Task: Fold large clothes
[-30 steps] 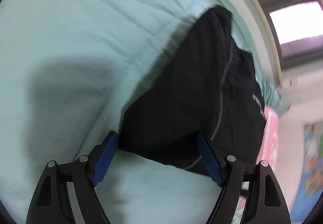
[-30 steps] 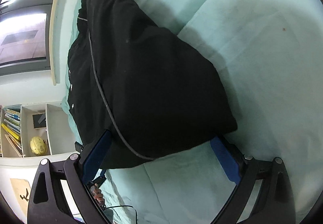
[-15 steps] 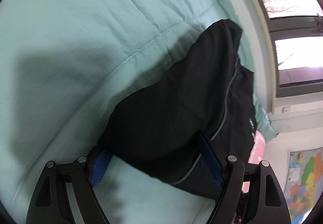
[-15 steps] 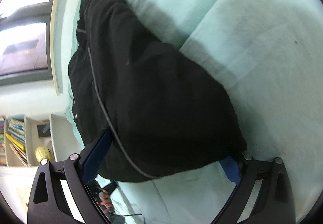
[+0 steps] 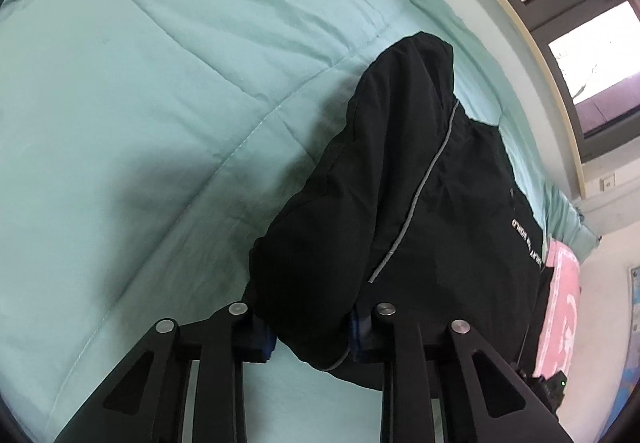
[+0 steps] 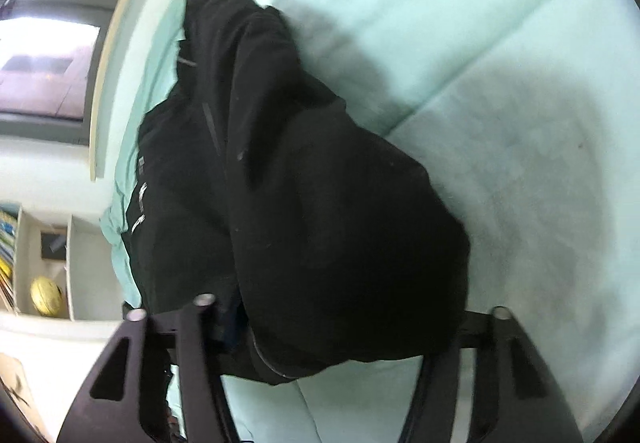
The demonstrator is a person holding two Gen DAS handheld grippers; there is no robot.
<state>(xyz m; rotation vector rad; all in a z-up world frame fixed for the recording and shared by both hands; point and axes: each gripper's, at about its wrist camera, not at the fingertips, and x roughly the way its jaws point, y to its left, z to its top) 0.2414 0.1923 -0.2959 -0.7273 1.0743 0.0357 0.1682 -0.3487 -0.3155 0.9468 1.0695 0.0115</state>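
Observation:
A black garment (image 5: 420,195) with a thin grey piping line and small white lettering lies on a mint-green quilt (image 5: 140,103). My left gripper (image 5: 312,339) is shut on the garment's near edge, and the cloth bunches up between the blue pads. In the right wrist view the same black garment (image 6: 300,203) fills the middle. My right gripper (image 6: 344,339) is closed in on the garment's near edge, with cloth draped over and hiding the right finger.
A window and pale sill (image 5: 560,55) run along the far side of the bed. A pink cloth (image 5: 560,307) lies beyond the garment. A white shelf with books and a yellow ball (image 6: 46,295) stands to the left in the right wrist view.
Both grippers went from wide open around the garment's near edge to closed on it. The cloth has gathered and lifted between the fingers.

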